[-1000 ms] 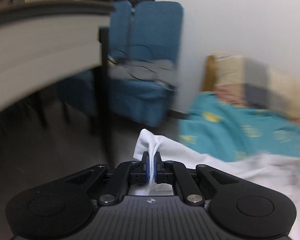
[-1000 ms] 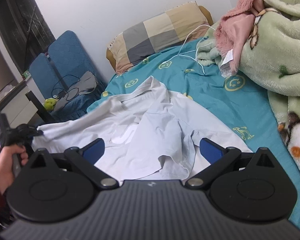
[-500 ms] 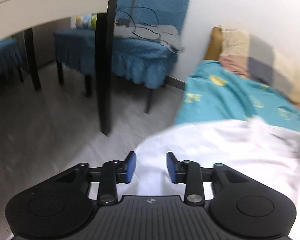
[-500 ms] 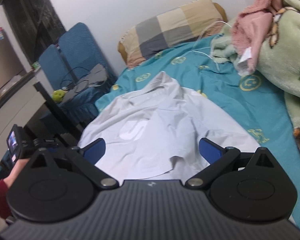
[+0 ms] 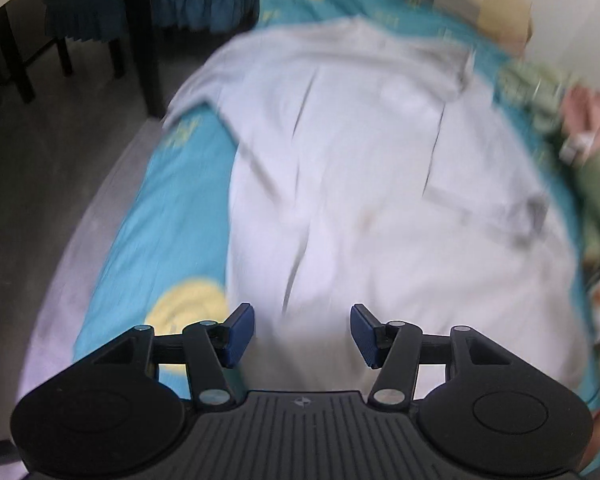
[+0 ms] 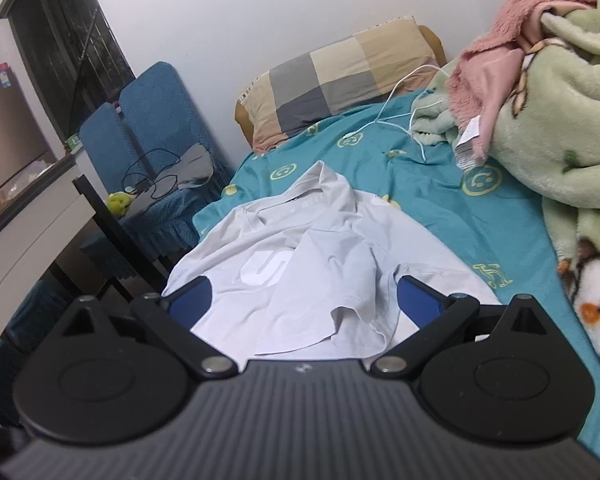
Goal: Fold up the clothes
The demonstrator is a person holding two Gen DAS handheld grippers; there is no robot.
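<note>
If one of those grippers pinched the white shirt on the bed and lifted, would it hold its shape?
Probably not. The white shirt lies in soft folds and wrinkles, so it would likely droop. It looks thin, probably light. On the smooth teal sheet it may drag and bunch when pushed.

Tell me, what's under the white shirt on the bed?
The white shirt lies on a teal bedsheet with yellow smiley prints. The sheet shows all around it, but the part beneath the shirt is covered, so anything there stays hidden.

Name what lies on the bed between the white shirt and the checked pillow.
Only bare teal bedsheet separates the white shirt from the checked pillow, seen in the right wrist view.
</note>
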